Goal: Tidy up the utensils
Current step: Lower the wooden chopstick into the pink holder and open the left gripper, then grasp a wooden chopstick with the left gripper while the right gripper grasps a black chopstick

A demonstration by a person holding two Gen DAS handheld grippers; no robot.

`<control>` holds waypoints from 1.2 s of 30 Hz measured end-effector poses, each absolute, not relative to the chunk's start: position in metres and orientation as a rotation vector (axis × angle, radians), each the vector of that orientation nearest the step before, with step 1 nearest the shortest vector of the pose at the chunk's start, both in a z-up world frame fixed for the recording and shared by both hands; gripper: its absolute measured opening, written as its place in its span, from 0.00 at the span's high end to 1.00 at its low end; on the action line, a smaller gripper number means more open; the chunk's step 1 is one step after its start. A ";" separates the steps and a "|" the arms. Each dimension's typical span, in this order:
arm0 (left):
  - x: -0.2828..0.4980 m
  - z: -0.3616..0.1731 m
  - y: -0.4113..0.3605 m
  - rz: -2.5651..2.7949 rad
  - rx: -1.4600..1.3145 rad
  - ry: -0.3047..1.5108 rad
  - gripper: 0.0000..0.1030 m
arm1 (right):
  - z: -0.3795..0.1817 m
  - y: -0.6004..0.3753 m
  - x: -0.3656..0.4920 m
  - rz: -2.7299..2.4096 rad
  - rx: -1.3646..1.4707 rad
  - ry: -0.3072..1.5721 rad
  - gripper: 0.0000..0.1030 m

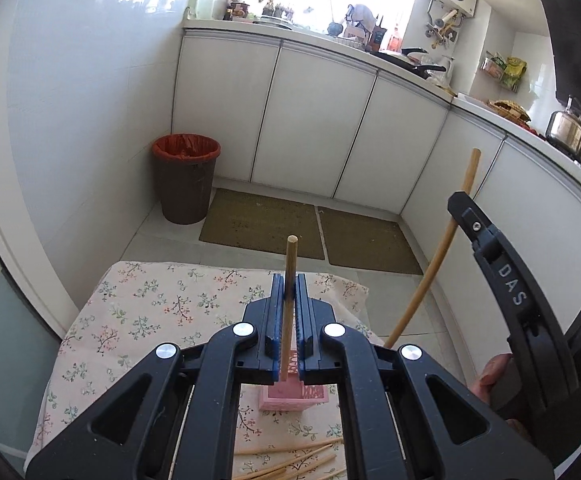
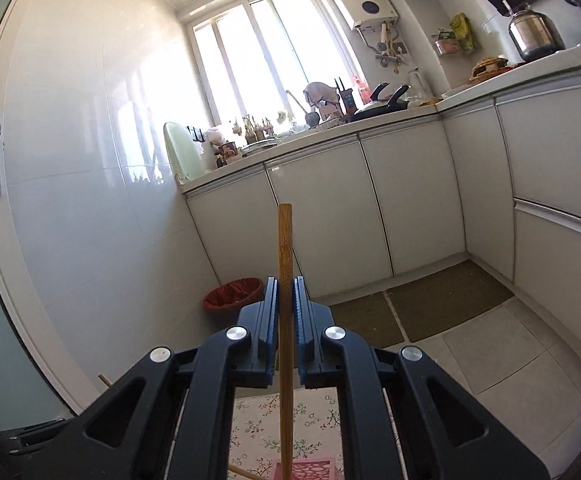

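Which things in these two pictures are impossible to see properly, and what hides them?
- Pink holder, left wrist view: mostly behind the left tongs; its inside is hidden.
- Loose chopsticks, same view: cut off by the bottom edge and the tongs' frame.
- Chopstick in the right tongs, right wrist view: its lower tip runs off the bottom edge.

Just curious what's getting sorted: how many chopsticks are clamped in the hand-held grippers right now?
2. One chopstick stands in the left hand-held gripper, another chopstick in the right hand-held gripper. Loose chopsticks lie on the floral cloth below, partly hidden.
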State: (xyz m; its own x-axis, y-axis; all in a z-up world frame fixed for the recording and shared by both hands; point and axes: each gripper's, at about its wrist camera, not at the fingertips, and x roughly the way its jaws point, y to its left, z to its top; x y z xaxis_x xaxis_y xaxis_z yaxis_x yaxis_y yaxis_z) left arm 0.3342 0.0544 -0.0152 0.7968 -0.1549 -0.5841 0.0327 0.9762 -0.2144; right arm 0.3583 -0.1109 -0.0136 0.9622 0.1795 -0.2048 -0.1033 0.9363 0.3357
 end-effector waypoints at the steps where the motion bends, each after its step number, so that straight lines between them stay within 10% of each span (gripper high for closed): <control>1: 0.338 -0.023 0.053 -0.106 -0.189 0.657 0.94 | -0.022 -0.109 0.362 0.151 0.330 0.241 0.93; 7: 0.342 -0.048 0.061 -0.144 -0.215 0.685 0.74 | -0.055 -0.106 0.369 0.166 0.337 0.286 0.85; 24: 0.288 -0.009 0.085 -0.122 -0.306 0.597 0.54 | -0.020 -0.166 0.296 0.089 0.419 0.293 0.42; 26: 0.277 -0.010 0.092 -0.122 -0.320 0.587 0.50 | -0.030 -0.187 0.303 0.039 0.452 0.353 0.25; 36: 0.248 -0.037 0.125 -0.096 -0.378 0.611 0.40 | -0.157 -0.294 0.401 -0.079 0.879 0.880 0.25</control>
